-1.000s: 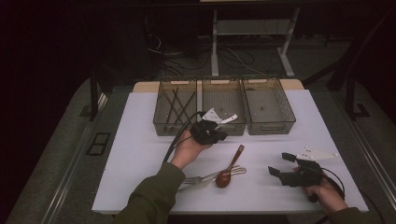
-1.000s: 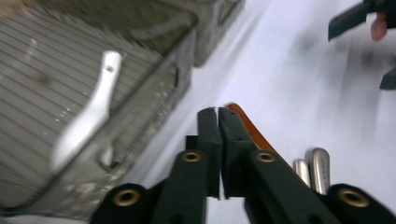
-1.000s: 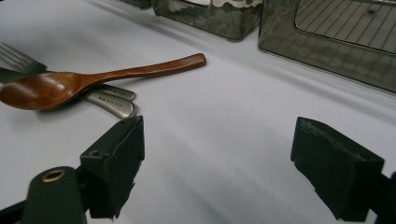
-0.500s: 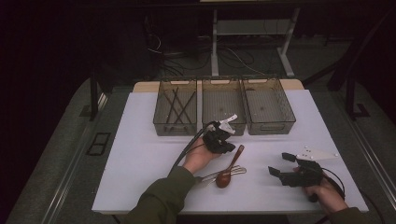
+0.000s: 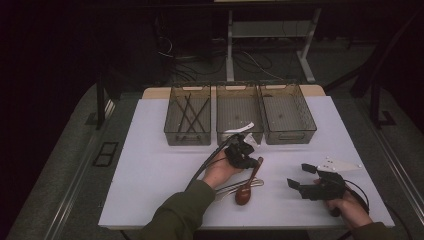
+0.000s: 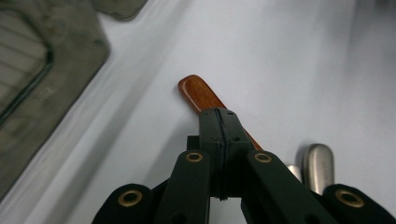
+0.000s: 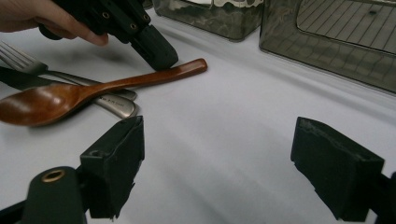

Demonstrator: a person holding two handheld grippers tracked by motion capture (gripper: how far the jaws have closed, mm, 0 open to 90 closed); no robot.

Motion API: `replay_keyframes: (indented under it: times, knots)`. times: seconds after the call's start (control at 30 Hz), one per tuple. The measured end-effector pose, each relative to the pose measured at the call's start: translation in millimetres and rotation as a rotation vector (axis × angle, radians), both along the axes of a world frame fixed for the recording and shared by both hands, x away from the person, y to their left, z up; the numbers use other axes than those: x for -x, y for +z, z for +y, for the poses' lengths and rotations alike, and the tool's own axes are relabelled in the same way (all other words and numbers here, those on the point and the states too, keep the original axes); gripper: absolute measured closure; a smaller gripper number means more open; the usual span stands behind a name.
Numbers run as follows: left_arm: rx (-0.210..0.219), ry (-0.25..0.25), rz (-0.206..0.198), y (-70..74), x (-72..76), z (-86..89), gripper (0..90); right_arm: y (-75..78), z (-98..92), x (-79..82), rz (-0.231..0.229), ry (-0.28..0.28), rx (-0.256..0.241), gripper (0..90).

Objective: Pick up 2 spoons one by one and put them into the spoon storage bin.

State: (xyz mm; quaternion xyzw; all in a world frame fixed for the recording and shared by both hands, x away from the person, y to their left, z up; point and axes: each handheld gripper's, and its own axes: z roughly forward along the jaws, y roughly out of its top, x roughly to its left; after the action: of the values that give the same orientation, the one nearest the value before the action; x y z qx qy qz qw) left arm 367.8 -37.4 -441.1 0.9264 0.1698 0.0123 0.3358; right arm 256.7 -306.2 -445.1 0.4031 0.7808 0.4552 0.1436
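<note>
A brown wooden spoon lies on the white table, its handle pointing toward the trays. My left gripper is shut, with its closed tips resting on top of the spoon handle near the end and nothing between the jaws. From the right gripper view the same closed tips press on the handle. My right gripper sits open near the table's front right, jaws wide apart, empty, a short way from the spoon.
Three clear trays stand in a row at the back: the left one holds several dark sticks, the middle and right look bare. A metal fork and other cutlery handles lie under the spoon.
My left gripper has moved from beside the trays toward me and to the right, coming down onto the spoon handle. The right gripper has stayed put.
</note>
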Motion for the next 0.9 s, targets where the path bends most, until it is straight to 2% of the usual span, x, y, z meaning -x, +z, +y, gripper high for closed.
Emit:
replay_keyframes:
  times: [0.13, 0.3, 0.4, 0.57, 0.77, 0.9]
  knots:
    - [-0.004, -0.017, -0.003, -0.9, 2.9, -6.9, 88.6, 0.1, -0.1, 0.0, 0.000, 0.000, 0.000, 17.1]
    - [0.025, -0.021, 0.011, -2.6, 5.7, -13.6, 88.6, 0.0, -0.1, -0.1, -0.001, 0.000, 0.000, 17.0]
    - [0.014, -0.055, 0.009, -2.2, 8.5, -18.7, 88.6, 0.1, 0.1, 0.1, -0.002, 0.001, -0.001, 17.0]
    - [0.032, -0.074, 0.014, -3.5, 15.2, -30.0, 88.6, 0.3, -0.2, 0.2, -0.002, -0.001, -0.002, 17.0]
    - [0.020, -0.133, 0.017, -2.6, 24.3, -41.9, 88.6, 0.6, -0.4, 0.3, -0.002, -0.002, -0.005, 17.0]
    - [0.027, -0.125, 0.007, -0.7, 25.1, -41.4, 88.6, 0.8, -0.7, 0.4, -0.002, -0.003, -0.005, 17.0]
